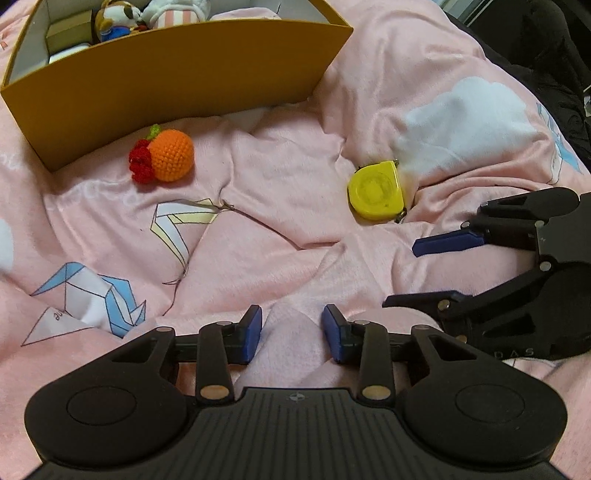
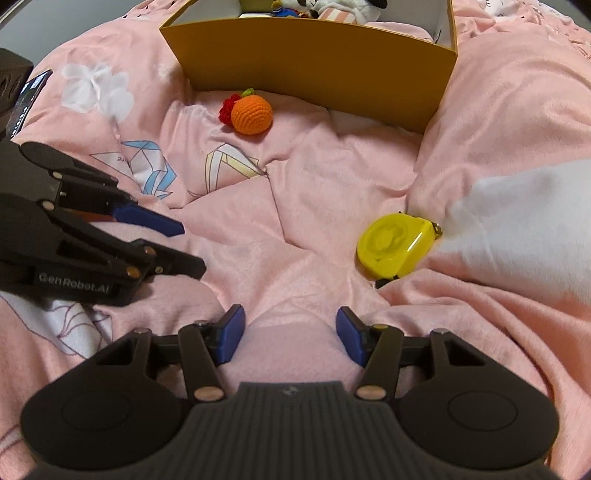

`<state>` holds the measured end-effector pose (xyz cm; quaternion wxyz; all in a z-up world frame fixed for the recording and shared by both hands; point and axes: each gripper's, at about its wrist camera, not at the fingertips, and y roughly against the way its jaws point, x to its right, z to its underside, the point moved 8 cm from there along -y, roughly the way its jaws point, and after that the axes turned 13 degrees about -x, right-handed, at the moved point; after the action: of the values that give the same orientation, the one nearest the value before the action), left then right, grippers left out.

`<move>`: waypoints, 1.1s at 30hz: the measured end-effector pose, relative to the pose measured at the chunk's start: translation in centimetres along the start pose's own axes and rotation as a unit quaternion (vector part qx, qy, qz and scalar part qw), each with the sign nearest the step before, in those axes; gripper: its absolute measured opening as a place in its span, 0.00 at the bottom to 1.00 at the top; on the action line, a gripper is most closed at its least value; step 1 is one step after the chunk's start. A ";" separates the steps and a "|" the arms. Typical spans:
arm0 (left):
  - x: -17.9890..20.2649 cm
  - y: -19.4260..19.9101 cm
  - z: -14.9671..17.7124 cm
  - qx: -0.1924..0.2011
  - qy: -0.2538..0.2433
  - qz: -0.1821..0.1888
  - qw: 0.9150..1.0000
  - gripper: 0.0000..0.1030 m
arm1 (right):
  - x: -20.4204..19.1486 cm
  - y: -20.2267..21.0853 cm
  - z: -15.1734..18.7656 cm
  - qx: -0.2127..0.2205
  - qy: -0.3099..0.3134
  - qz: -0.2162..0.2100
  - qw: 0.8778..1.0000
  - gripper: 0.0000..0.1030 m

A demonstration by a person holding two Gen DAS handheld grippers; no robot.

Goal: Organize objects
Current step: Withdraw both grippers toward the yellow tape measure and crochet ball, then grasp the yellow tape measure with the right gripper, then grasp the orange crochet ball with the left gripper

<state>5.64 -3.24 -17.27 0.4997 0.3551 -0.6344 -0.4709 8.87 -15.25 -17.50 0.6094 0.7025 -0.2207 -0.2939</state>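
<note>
Resting low over the rumpled pink quilt with origami prints [image 1: 295,177], both grippers point steeply down with nothing between their blue pads. The left gripper [image 1: 291,332] has its jaws partly apart, a fold of quilt showing in the gap but not pinched. The right gripper [image 2: 290,334] stands somewhat wider, also empty.

Two loose things remain on the quilt. The orange crocheted ball with a red knitted flower and green leaf [image 1: 164,158] lies just beside the near wall of the mustard-yellow open cardboard box [image 1: 166,85], towards that wall's left end as the left wrist view shows it. The round yellow plastic tape measure [image 2: 397,245] lies flat in a hollow of the quilt, well apart from the box and against a white patch of the bedding. Inside the box some plush toys [image 1: 122,18] and small cartons are already stowed, so the sorting looks well along, with these two pieces left.

The step in hand seems to be choosing and reaching for one of them. The tape measure sits nearer the right gripper, so that hand suits it: spread the jaws wide enough to clear its body, come down square across its flat sides, and press past the soft quilt so no fabric is caught. The crocheted ball is soft and round; the left gripper should close gently around its middle, not the flower, then lift clear over the box wall.
</note>
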 end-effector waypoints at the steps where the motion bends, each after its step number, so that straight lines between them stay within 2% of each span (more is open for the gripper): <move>1: 0.0 0.0 0.0 0.000 0.001 0.002 1.000 0.39 | 0.1 0.0 0.0 0.002 -0.004 -0.002 1.000 0.57; 6: -0.1 -0.2 0.0 -0.001 0.001 0.008 1.000 0.39 | 0.5 0.8 -0.4 0.020 -0.011 -0.003 1.000 0.54; 10: -0.1 -0.3 -0.1 -0.004 -0.001 0.008 1.000 0.37 | 1.7 2.3 -2.0 0.049 -0.021 0.000 0.999 0.52; 14: -0.4 -0.3 -0.2 -0.002 0.008 0.013 1.000 0.37 | 4.2 2.8 -4.2 0.060 -0.037 0.051 0.996 0.52; 16: -0.6 -0.2 -0.2 0.001 0.012 0.013 1.000 0.37 | 6.0 1.9 -4.7 0.036 -0.066 0.067 0.995 0.52; 18: -0.7 -0.1 -0.2 0.002 0.016 0.015 1.000 0.37 | 7.3 0.7 -4.9 0.021 -0.093 0.044 0.994 0.52; 20: -0.9 -0.1 -0.2 0.003 0.018 0.015 1.000 0.37 | 8.1 -0.3 -4.9 0.012 -0.112 0.036 0.993 0.48; 23: -1.1 0.1 -0.3 0.008 0.020 0.014 1.000 0.37 | 8.7 -2.1 -4.8 -0.003 -0.136 0.021 0.990 0.48; 26: -1.3 0.2 -0.3 0.011 0.024 0.016 1.000 0.38 | 9.0 -2.5 -4.8 0.001 -0.151 0.007 0.988 0.47; 30: -1.5 0.5 -0.3 0.018 0.027 0.016 0.999 0.38 | 8.8 -1.7 -4.6 0.022 -0.154 0.006 0.988 0.28; 33: -1.7 0.7 -0.4 0.024 0.032 0.015 0.999 0.39 | 7.8 -0.5 -4.7 0.045 -0.135 -0.011 0.990 0.22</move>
<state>6.50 -1.54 -17.13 0.5181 0.3720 -0.6348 -0.4362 17.71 -16.97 -18.75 0.5388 0.6850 -0.3067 -0.3826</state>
